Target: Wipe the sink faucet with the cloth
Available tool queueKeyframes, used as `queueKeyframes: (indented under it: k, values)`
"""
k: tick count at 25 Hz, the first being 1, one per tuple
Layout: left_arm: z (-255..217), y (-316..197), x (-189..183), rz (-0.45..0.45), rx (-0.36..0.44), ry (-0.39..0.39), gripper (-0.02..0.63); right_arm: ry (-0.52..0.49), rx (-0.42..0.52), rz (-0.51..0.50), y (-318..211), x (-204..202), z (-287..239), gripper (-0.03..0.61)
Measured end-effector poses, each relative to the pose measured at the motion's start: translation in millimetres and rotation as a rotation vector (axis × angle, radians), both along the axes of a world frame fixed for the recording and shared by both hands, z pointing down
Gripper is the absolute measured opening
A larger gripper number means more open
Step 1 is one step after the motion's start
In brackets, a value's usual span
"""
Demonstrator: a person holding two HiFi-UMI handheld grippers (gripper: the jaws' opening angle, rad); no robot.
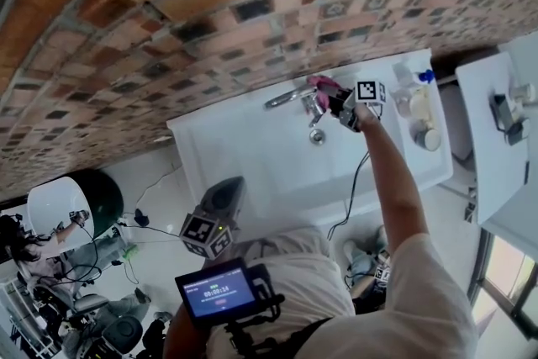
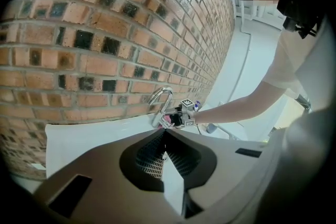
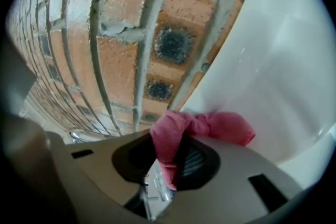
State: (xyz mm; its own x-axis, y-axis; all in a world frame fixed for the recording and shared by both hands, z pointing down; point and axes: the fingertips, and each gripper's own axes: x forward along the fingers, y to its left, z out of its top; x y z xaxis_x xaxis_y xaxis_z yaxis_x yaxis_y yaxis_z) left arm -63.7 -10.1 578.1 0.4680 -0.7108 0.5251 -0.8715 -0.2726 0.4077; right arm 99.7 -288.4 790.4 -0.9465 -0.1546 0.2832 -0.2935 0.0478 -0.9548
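Note:
A chrome faucet (image 1: pixel 294 96) rises at the back of a white sink (image 1: pixel 252 155) against a brick wall. My right gripper (image 1: pixel 340 102) is shut on a pink cloth (image 1: pixel 324 83) and holds it against the faucet's base. In the right gripper view the cloth (image 3: pixel 199 126) bunches out past the jaws, near the sink's white wall (image 3: pixel 273 76). My left gripper (image 1: pixel 220 199) hangs low in front of the sink, away from the faucet, jaws shut with nothing between them. In its view the faucet (image 2: pixel 160 97) and the right gripper (image 2: pixel 176 119) show far ahead.
Bottles and jars (image 1: pixel 416 109) stand on the sink's right ledge. The drain (image 1: pixel 317 136) lies just below the faucet. A white table (image 1: pixel 496 139) with small items stands at the right. A person (image 1: pixel 34 240) and cables are on the floor at the left.

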Motion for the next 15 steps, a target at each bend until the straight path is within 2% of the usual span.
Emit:
queueKeyframes:
  k: [9, 13, 15]
  values:
    - [-0.9, -5.9, 4.9, 0.010, 0.010, 0.009, -0.012, -0.088, 0.070, -0.037, 6.8, -9.3, -51.3, 0.089]
    - [-0.2, -6.5, 6.2, 0.011, 0.012, 0.015, -0.012, -0.205, 0.070, -0.023, 11.7, -7.5, -89.9, 0.089]
    - [-0.2, -6.7, 5.8, 0.010, 0.013, 0.016, -0.012, -0.215, 0.094, -0.023, 12.9, -9.2, -101.9, 0.089]
